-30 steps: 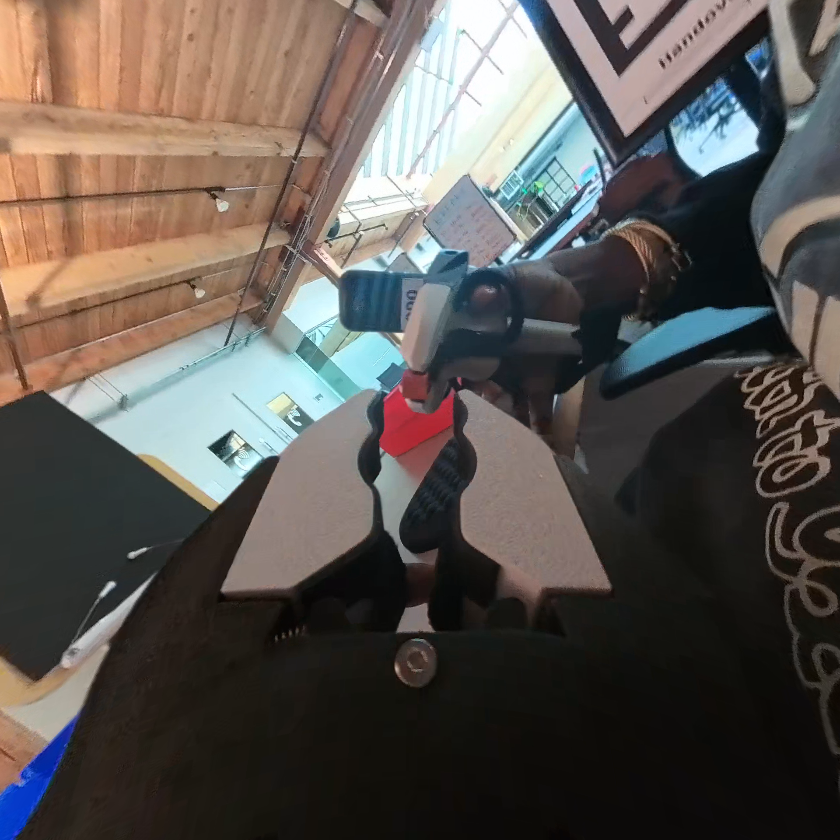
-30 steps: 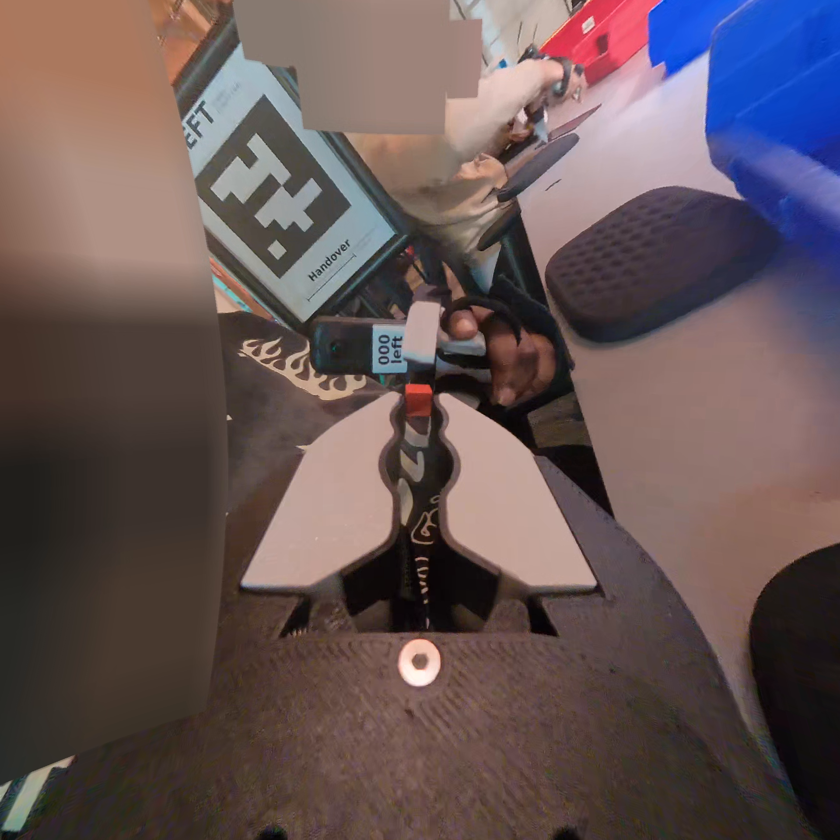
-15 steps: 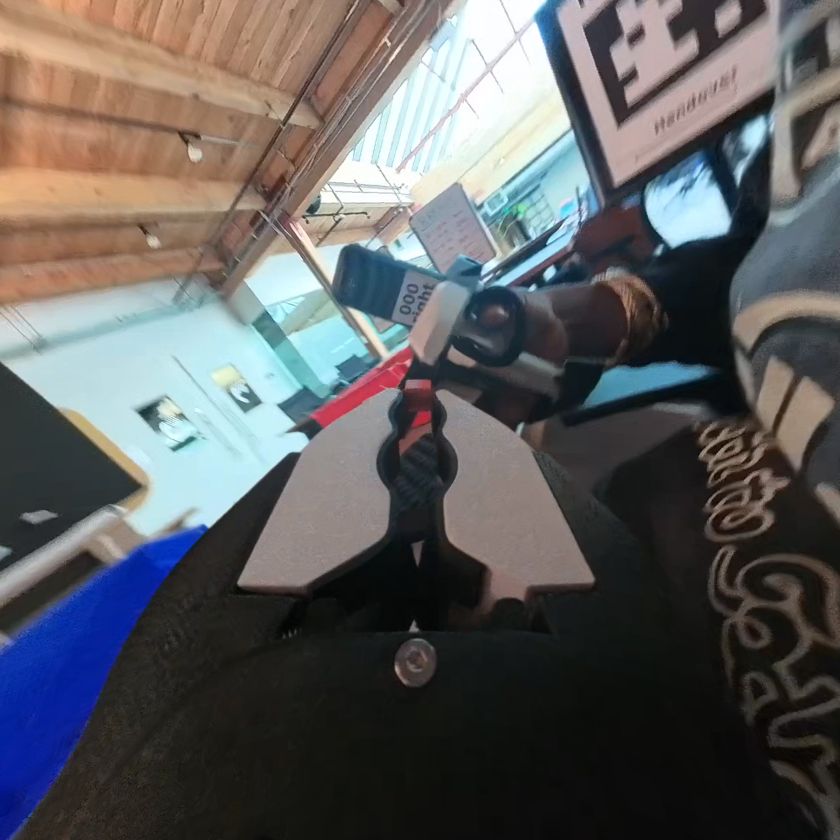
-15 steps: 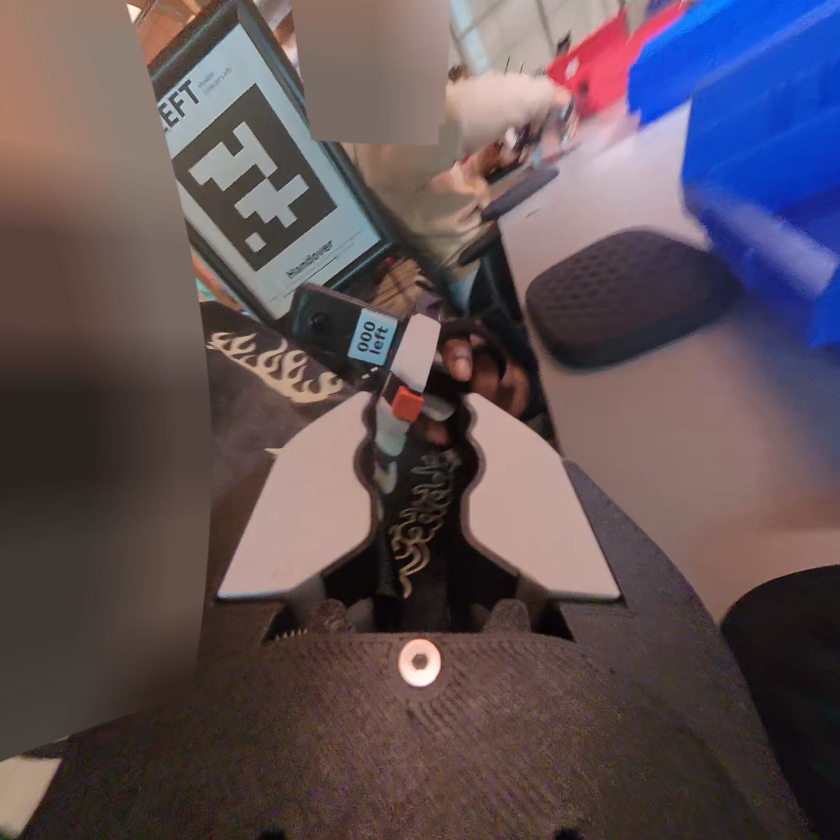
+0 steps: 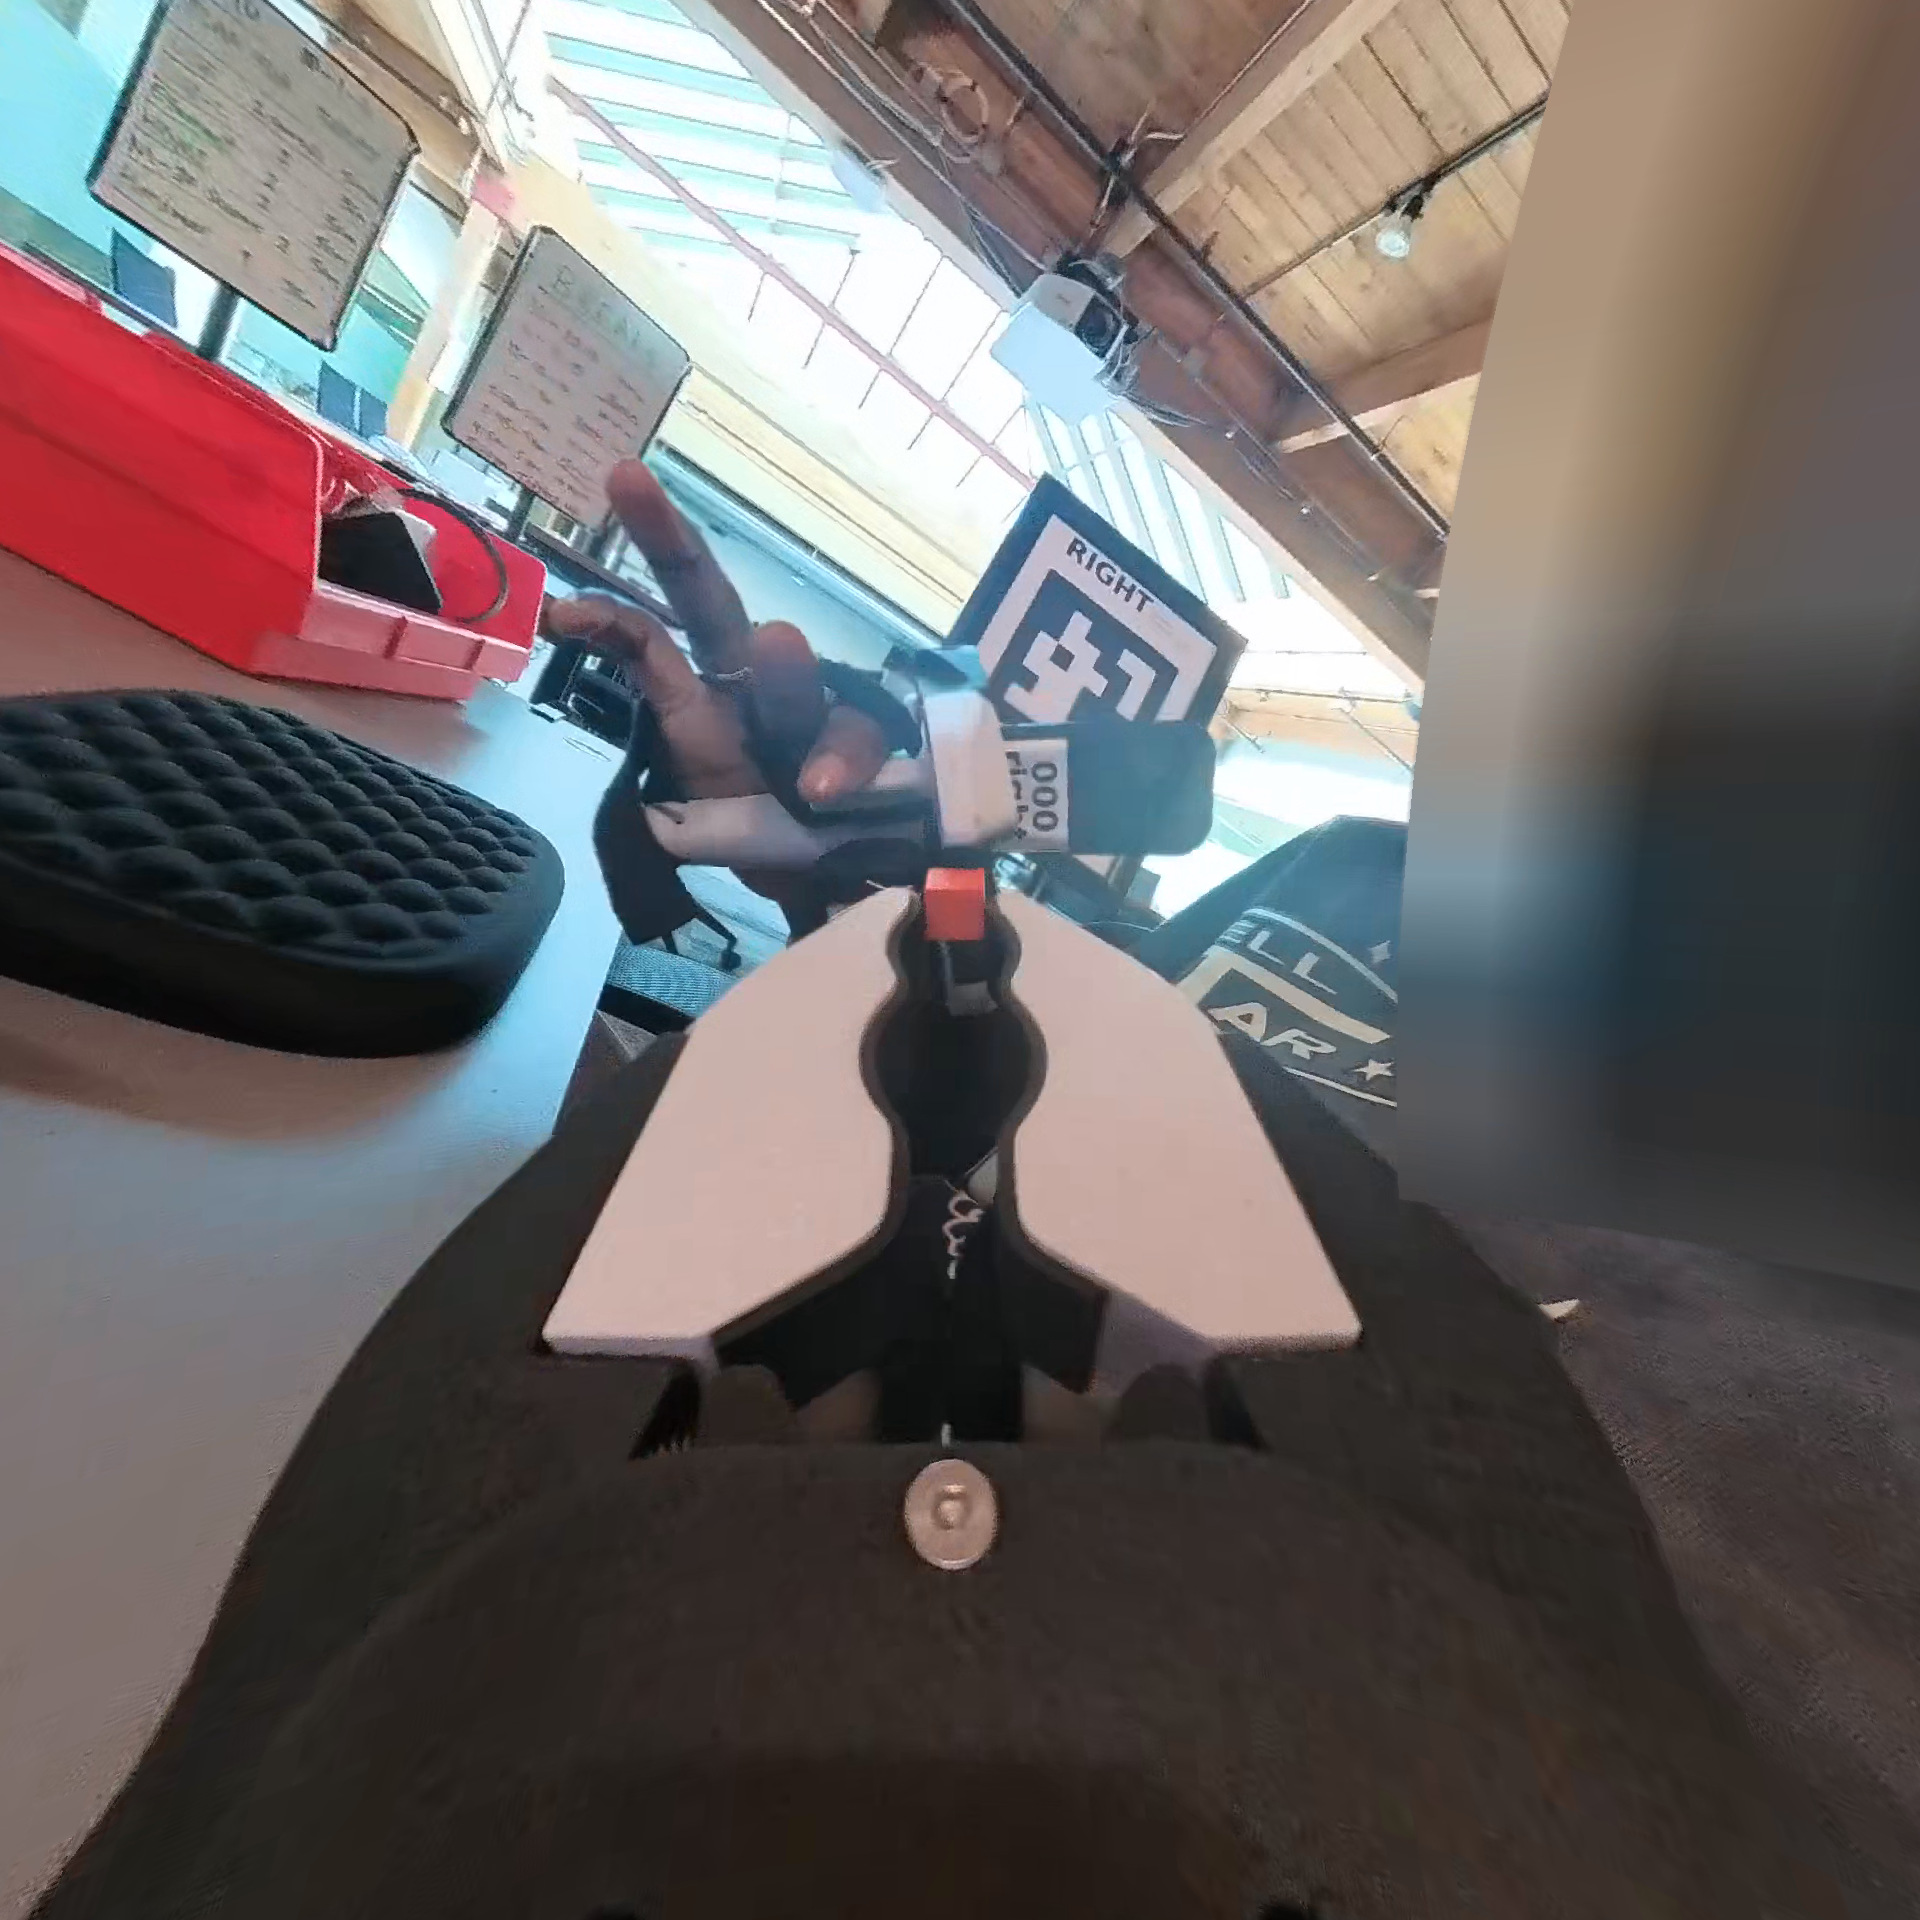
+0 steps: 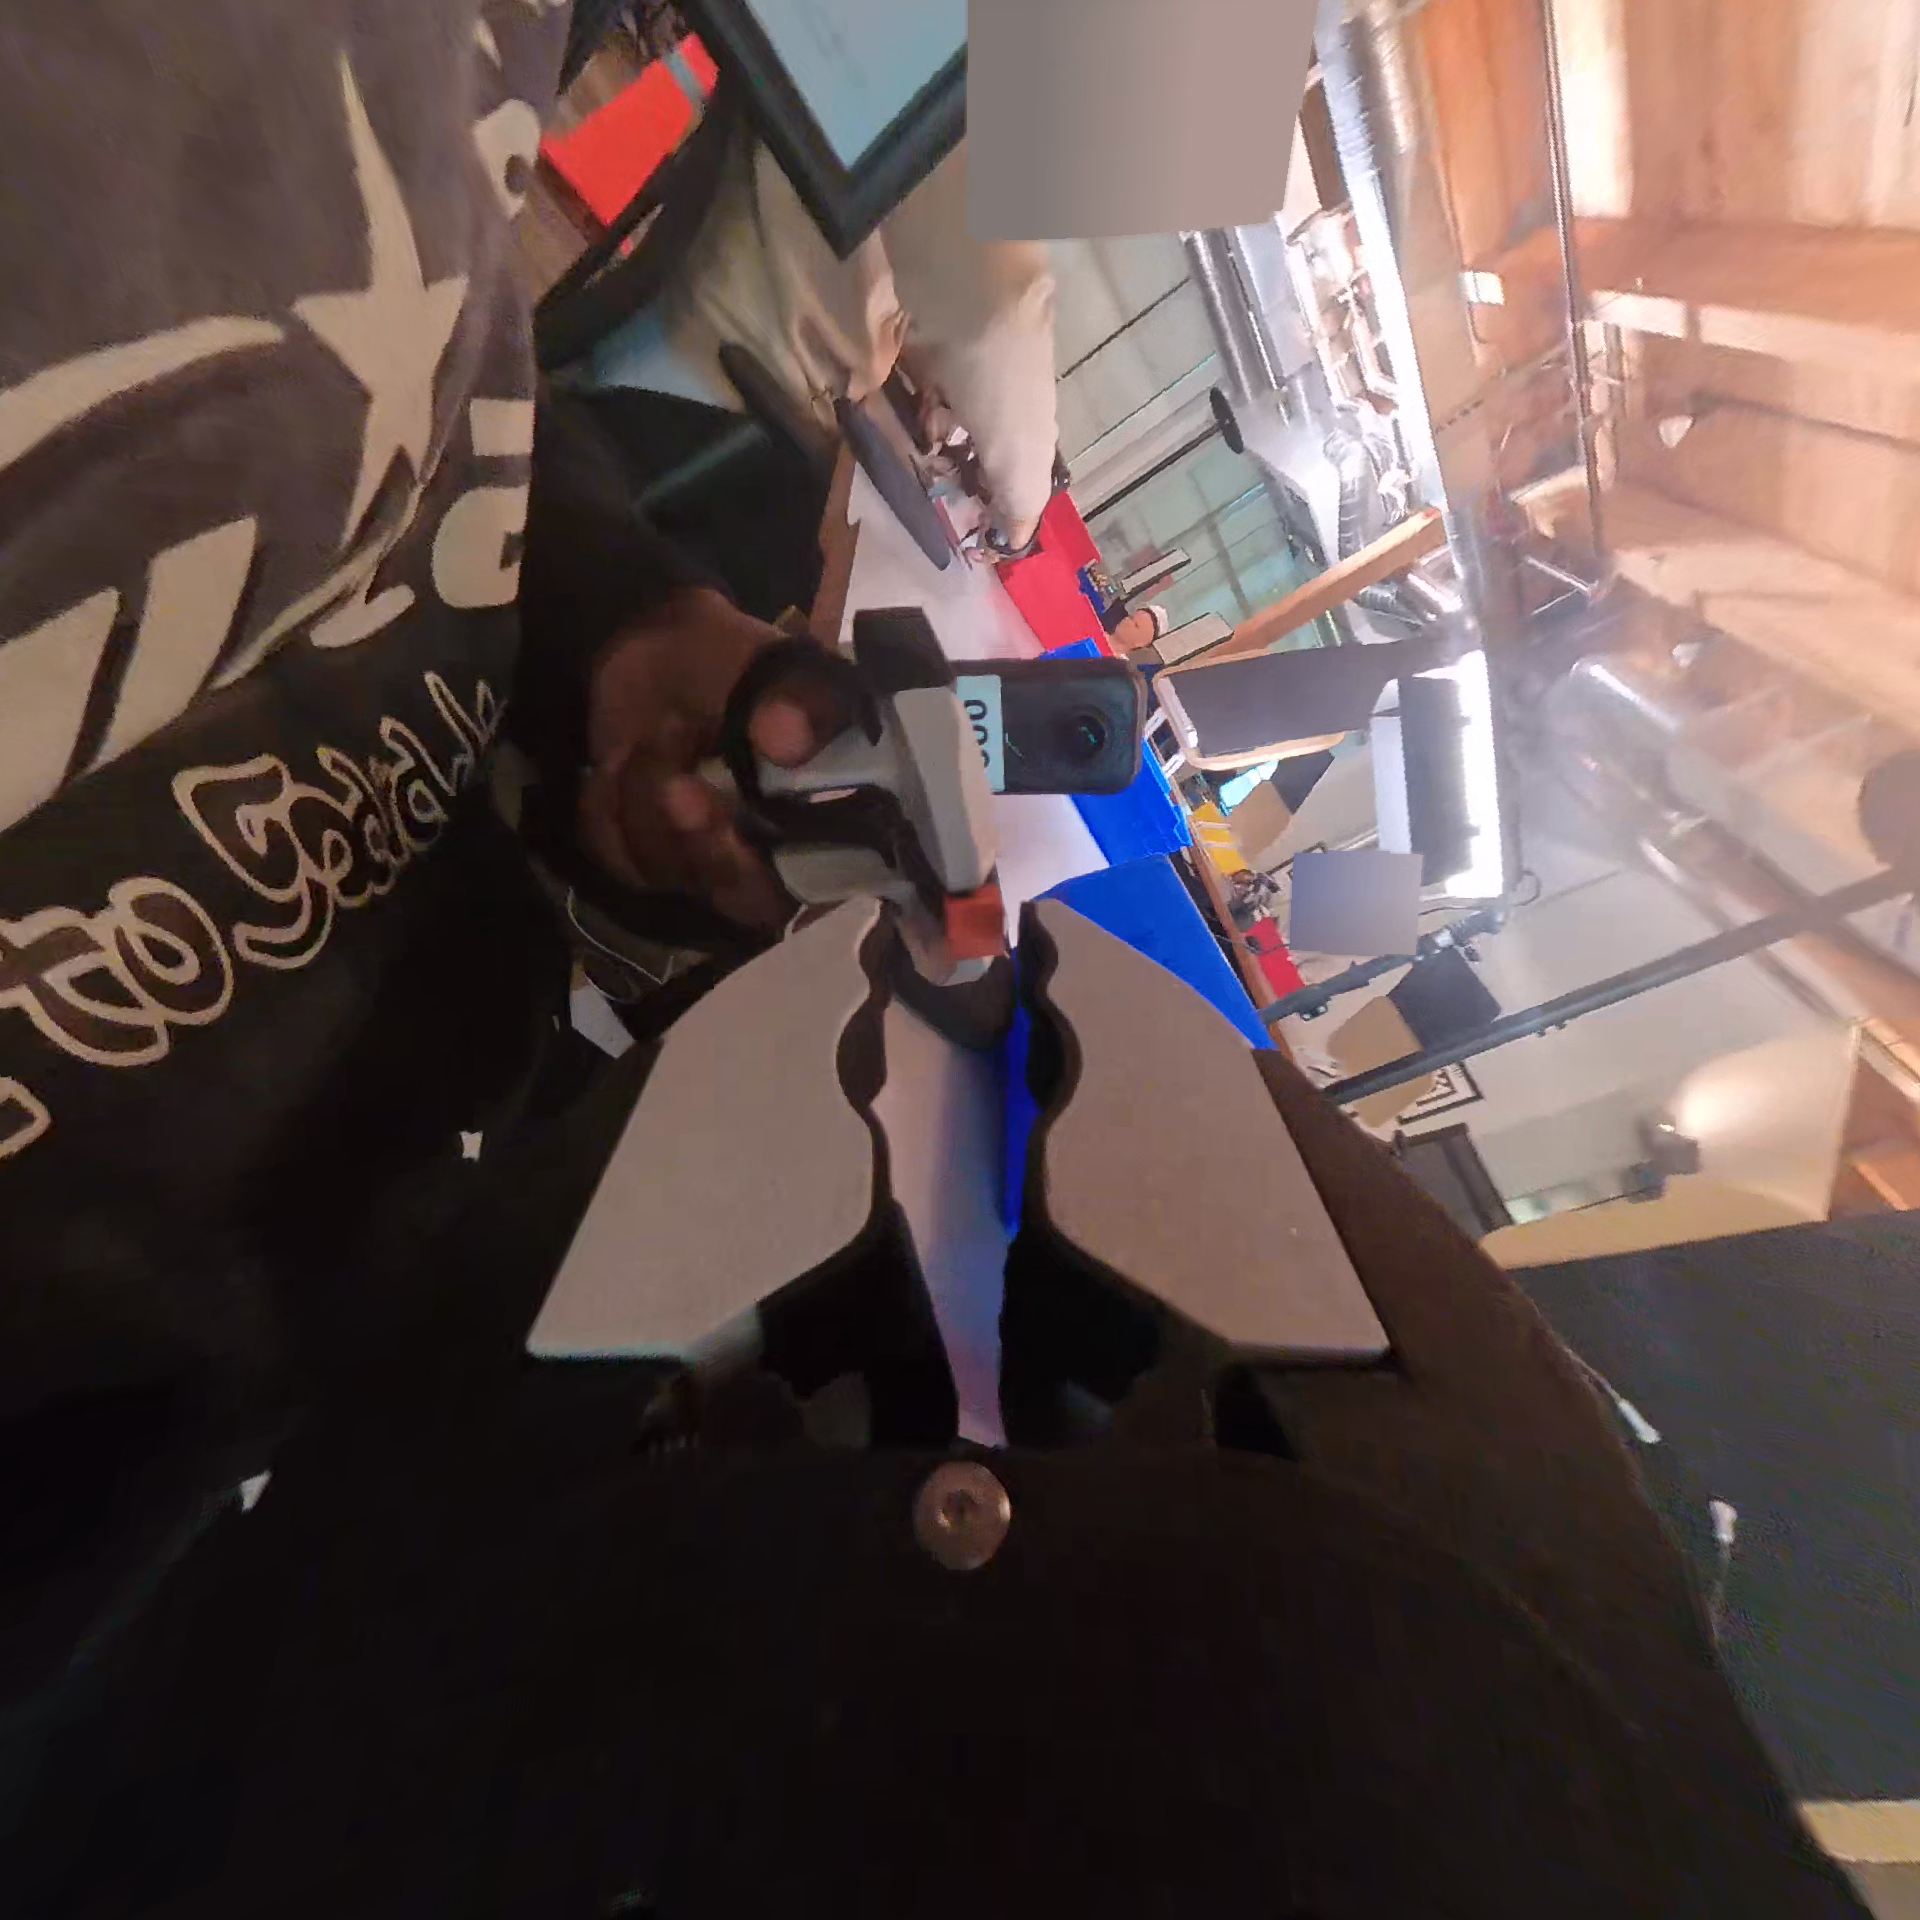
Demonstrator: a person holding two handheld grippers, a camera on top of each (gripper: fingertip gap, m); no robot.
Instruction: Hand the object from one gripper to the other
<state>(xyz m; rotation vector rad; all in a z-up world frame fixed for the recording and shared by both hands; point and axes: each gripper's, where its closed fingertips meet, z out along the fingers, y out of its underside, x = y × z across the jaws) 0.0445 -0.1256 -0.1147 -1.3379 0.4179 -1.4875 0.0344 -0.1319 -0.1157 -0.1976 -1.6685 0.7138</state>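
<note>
A small red block (image 5: 954,902) is pinched between the tips of my left gripper (image 5: 954,920), which is shut on it. The block also shows in the right wrist view (image 6: 971,927), gripped by the left gripper's grey fingers (image 6: 940,831). My right gripper (image 6: 948,920) is open, its tips on either side of the block and not touching it. In the left wrist view the person's hand (image 5: 727,707) on the right gripper has its fingers spread.
A black mesh pad (image 5: 239,862) lies on the grey table (image 5: 260,1195), with a red bin (image 5: 208,499) behind it. A framed marker sign (image 5: 1101,644) stands beyond the grippers. A blue bin (image 6: 1132,935) and the person's dark printed sweater (image 6: 260,727) are close by.
The block passed from my right gripper to my left: the left shut on it and the right opened. Both grippers have since swung round to new angles.
</note>
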